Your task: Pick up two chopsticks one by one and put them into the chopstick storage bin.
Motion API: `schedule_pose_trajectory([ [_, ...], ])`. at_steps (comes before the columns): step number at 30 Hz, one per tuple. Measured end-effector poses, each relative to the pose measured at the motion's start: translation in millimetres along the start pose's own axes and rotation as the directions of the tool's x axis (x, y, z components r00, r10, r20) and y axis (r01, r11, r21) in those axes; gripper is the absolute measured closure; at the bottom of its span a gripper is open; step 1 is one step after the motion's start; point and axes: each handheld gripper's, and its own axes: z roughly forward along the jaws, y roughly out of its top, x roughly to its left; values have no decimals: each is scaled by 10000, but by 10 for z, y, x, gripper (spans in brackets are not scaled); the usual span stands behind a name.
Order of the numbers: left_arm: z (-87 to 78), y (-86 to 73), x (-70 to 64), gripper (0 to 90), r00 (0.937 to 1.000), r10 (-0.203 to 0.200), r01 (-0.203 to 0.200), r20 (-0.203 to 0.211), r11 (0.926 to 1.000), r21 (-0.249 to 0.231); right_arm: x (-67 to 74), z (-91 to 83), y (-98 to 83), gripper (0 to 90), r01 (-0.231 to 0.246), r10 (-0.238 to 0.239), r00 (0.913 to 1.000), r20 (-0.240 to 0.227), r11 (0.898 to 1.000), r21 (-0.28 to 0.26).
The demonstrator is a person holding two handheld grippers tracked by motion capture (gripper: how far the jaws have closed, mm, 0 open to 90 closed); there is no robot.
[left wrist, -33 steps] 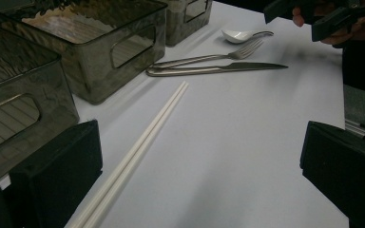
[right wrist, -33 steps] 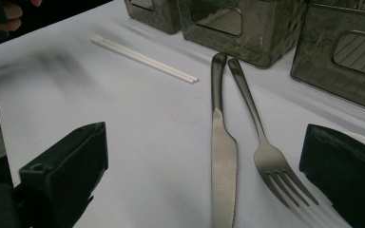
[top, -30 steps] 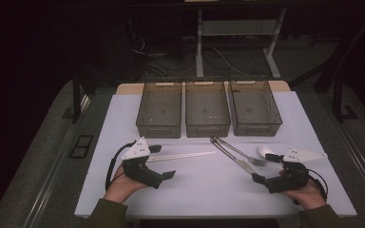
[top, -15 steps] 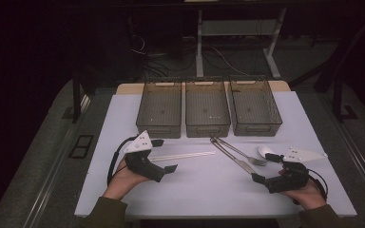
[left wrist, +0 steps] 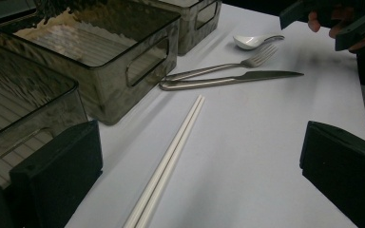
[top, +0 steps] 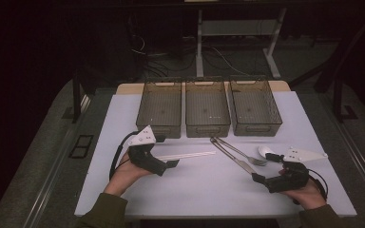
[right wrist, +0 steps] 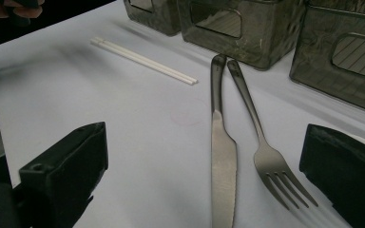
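Note:
A pair of white chopsticks [top: 185, 155] lies on the white table [top: 209, 190] in front of the left bin. My left gripper [top: 167, 167] hovers just near of them, open and empty; in its own view the chopsticks [left wrist: 171, 156] run up between the wide jaws [left wrist: 199, 180]. A metal knife [top: 235, 159], a fork [top: 243, 153] and a white spoon [top: 265, 152] lie right of centre. My right gripper [top: 265, 167] is open beside them, and the knife [right wrist: 223, 156] and fork [right wrist: 262, 147] lie between its jaws [right wrist: 204, 180].
Three smoky plastic bins [top: 161, 107] [top: 207, 108] [top: 254, 105] stand side by side at the back of the table, empty as far as I see. Bare table lies between my two hands. The other hand's gripper [left wrist: 332, 19] shows at the top right of the left gripper view.
My left gripper has moved forward and a little right, closer to the chopsticks. The right gripper and the cutlery have stayed put.

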Motion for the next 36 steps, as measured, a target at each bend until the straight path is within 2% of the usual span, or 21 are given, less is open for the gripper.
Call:
schedule_pose_trajectory([
  [10,74,58,158,21,9999,-166,166,34,9999,26,-10,3,2,22,-60,60,10000,22,10000,-22],
  [15,111,64,219,105,9998,-179,179,23,9998,26,-11,6,2,23,-55,55,10000,8,10000,-16],
  [19,146,32,256,168,10000,6,-6,-18,9998,173,-10,11,3,23,-45,45,10000,-20,10000,-17],
  [22,157,18,285,237,9999,130,-128,-81,9997,228,-6,15,6,23,-6,6,10000,-52,10000,8],
  [23,151,12,303,308,9999,152,-150,-75,9995,275,-4,17,6,23,16,-16,10000,-56,10000,54],
  [24,155,2,316,308,9999,96,-93,-97,9997,238,-4,17,6,23,16,-16,10000,-56,10000,54],
  [27,157,-28,357,419,9998,145,-138,-151,9991,405,-4,19,6,23,9,-9,10000,-55,10000,50],
  [28,155,-39,370,419,9997,184,-174,-185,9986,490,-4,19,6,23,9,-9,10000,-55,10000,50],
  [29,153,-49,381,495,9996,213,-202,-190,9982,569,-3,22,4,23,21,-21,10000,-45,10000,77],
  [31,146,-68,400,564,9996,213,-199,-177,9972,719,-1,23,5,23,33,-32,10000,-64,10000,76],
  [32,141,-77,411,564,9995,249,-233,-185,9963,825,-1,23,5,23,33,-32,10000,-64,10000,76],
  [36,128,-119,441,726,9993,192,-150,-314,9915,1290,-2,25,4,23,35,-34,10000,-76,10000,92],
])
